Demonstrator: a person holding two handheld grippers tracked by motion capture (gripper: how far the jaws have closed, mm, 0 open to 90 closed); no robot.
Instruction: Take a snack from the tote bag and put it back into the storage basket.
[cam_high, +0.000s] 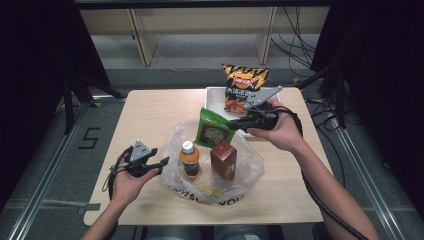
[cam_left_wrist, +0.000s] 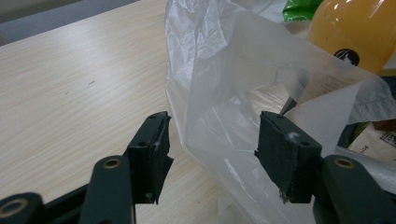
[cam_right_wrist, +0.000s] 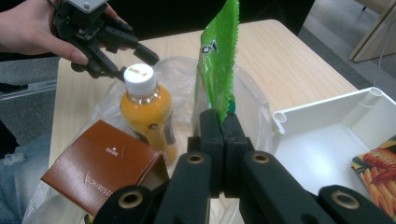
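right gripper (cam_right_wrist: 224, 122) pinches the green packet (cam_right_wrist: 219, 60) over the plastic bag (cam_high: 250, 165); left gripper (cam_left_wrist: 212, 154) gapes beside the bag.

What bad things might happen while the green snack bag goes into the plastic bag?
The right gripper pinches only a corner of the green snack bag, so it might slip out. The left gripper stands open around the plastic bag edge, so the mouth may sag. The juice bottle could get knocked over.
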